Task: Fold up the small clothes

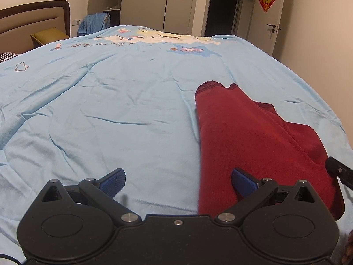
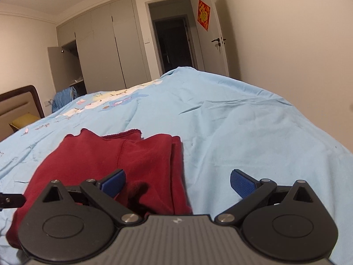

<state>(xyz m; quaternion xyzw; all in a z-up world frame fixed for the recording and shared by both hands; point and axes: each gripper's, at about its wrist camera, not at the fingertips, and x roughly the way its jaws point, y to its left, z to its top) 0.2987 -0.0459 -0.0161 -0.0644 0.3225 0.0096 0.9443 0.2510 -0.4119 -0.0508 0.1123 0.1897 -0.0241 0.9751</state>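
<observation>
A dark red knit garment (image 1: 253, 132) lies partly folded on the light blue bedspread (image 1: 110, 110), its ribbed hem pointing away from me. My left gripper (image 1: 177, 182) hovers open at the garment's near left edge, one blue pad over the red cloth and the other over the sheet. In the right wrist view the same red garment (image 2: 114, 159) lies at lower left. My right gripper (image 2: 177, 182) is open over its near right edge, holding nothing. A black part of the other gripper (image 1: 339, 171) shows at the right edge of the left wrist view.
The bed's headboard (image 1: 33, 19) and a yellow pillow (image 1: 48, 35) are at far left. A blue cloth (image 1: 94, 23) hangs beyond the bed. Wardrobe doors (image 2: 106, 44), a dark doorway (image 2: 172, 42) and a white door with a red decoration (image 2: 204, 14) stand behind.
</observation>
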